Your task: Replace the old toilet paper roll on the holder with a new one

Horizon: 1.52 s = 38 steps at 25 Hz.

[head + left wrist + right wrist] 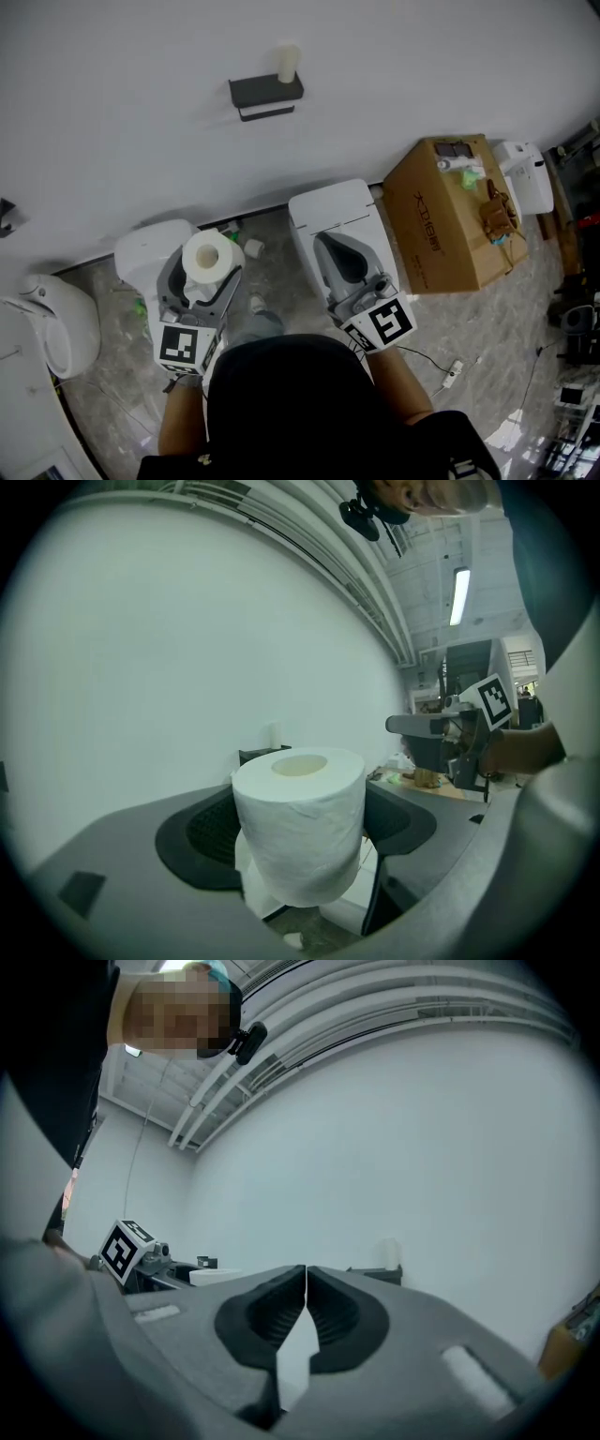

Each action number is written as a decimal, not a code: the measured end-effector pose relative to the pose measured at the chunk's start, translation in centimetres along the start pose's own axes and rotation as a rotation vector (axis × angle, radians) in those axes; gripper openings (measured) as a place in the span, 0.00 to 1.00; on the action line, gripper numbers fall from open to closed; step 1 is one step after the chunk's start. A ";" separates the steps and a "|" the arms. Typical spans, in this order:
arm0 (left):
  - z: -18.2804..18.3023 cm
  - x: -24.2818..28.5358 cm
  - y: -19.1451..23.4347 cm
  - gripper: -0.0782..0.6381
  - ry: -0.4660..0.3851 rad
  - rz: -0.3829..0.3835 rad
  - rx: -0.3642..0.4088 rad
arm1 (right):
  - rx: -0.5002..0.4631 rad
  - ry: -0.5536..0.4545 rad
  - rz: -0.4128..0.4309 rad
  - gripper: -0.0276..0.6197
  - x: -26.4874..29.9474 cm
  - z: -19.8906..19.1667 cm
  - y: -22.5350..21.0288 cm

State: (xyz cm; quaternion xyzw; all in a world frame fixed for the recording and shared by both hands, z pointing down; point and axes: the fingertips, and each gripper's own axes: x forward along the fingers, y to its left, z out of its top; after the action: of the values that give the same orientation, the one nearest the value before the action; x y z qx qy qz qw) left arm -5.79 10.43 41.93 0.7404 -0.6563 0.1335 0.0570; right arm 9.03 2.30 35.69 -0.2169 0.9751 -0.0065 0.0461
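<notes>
A full white toilet paper roll (207,257) (300,822) stands upright between the jaws of my left gripper (208,267) (302,829), which is shut on it. My right gripper (339,258) (306,1279) is shut with nothing in it, its jaw tips touching. On the white wall ahead hangs a dark holder (266,95) (259,755) (375,1274). A pale, thin old roll (288,62) (390,1252) stands upright on its right end. Both grippers are well short of the wall.
A white toilet (333,211) stands below the right gripper and another white fixture (141,251) below the left. A cardboard box (450,214) with small items on top sits to the right. A round white bin (58,322) is at the left. Cables lie on the marbled floor (487,328).
</notes>
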 end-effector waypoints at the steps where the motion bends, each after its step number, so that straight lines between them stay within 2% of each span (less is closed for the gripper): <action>1: 0.2 0.7 1.1 0.67 -0.008 -0.006 0.004 | -0.005 0.002 -0.006 0.05 1.4 -0.1 -0.3; 5: 1.4 3.2 5.1 0.67 -0.077 -0.031 0.030 | -0.053 0.014 -0.023 0.05 6.4 -0.5 -1.1; 10: 1.7 5.2 9.0 0.67 -0.082 -0.045 0.038 | -0.076 0.011 -0.028 0.05 11.5 -0.6 -1.5; 11: 1.8 5.5 9.7 0.67 -0.078 -0.045 0.033 | -0.076 0.014 -0.025 0.05 12.4 -0.6 -1.6; 14: 2.5 6.2 11.1 0.67 -0.055 -0.019 -0.052 | -0.079 0.021 -0.016 0.05 14.6 -0.5 -1.9; 19: 2.9 7.5 12.6 0.67 -0.052 0.011 -0.071 | -0.083 0.058 0.016 0.05 17.0 -0.9 -2.6; 28: 4.1 11.0 13.8 0.67 -0.051 0.087 -0.095 | -0.084 0.085 0.097 0.05 20.6 -1.9 -6.3; 33: 4.0 12.7 14.7 0.67 -0.067 0.113 -0.048 | -0.076 0.091 0.133 0.05 22.5 -2.4 -8.1; 38: 3.9 13.4 15.3 0.67 -0.060 0.144 -0.034 | -0.061 0.101 0.167 0.05 23.8 -3.1 -8.7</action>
State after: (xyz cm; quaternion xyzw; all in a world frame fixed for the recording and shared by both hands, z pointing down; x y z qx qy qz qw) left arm -19.04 -5.44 40.47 0.6939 -0.7115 0.1038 0.0399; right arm -9.07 -15.70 36.99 -0.1354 0.9906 0.0160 -0.0093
